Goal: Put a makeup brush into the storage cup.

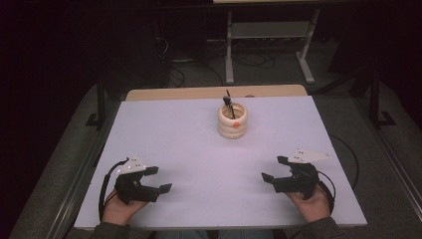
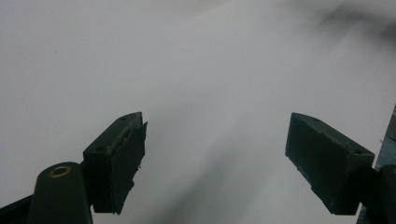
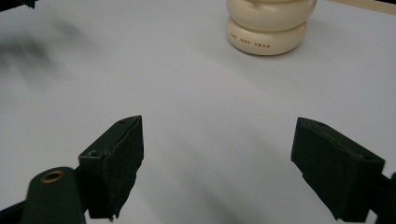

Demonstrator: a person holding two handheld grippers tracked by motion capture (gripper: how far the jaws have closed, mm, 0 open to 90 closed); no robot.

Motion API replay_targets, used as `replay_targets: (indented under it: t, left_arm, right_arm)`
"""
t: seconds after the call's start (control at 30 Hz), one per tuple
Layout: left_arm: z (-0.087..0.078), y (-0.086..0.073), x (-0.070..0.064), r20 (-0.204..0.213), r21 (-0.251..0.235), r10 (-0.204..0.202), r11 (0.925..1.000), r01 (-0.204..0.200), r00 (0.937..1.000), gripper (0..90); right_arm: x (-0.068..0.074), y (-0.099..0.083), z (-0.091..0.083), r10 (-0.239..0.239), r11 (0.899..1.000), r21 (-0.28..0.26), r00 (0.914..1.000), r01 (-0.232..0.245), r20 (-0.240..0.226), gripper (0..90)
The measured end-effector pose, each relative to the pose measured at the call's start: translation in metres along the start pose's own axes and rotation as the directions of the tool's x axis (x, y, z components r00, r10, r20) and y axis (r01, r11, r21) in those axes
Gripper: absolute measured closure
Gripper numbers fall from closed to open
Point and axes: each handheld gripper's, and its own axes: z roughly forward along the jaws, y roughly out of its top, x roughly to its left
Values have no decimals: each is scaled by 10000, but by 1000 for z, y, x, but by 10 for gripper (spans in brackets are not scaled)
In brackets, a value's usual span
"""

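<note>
Start of step: your left gripper [image 1: 158, 179] and right gripper [image 1: 275, 168] rest low at near bench [image 1: 189, 144] edge, fingers spread, holding nothing. Cream ribbed holder [image 1: 232, 121] with dark utensil [image 1: 227, 101] stands mid-far, well apart. Next: reach forward, line fingers on utensil

We see a laboratory-style recording room: a bench [image 1: 164, 144] with a plain white top stands on grey carpet [image 1: 59, 149] in dim surroundings. Behind it, loose cables [image 1: 249, 59] trail across the floor around the metal legs of another table [image 1: 268, 30], marking a technical workspace rather than a home.
</note>
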Motion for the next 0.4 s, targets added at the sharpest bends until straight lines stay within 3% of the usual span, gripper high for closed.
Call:
replay_targets:
  t: [0.4]
  left_arm:
    - [2,0,1,4,31,-57,10000,57,10000,191]
  right_arm:
    - [1,1,3,-116,9999,-60,9999,116,49,147]
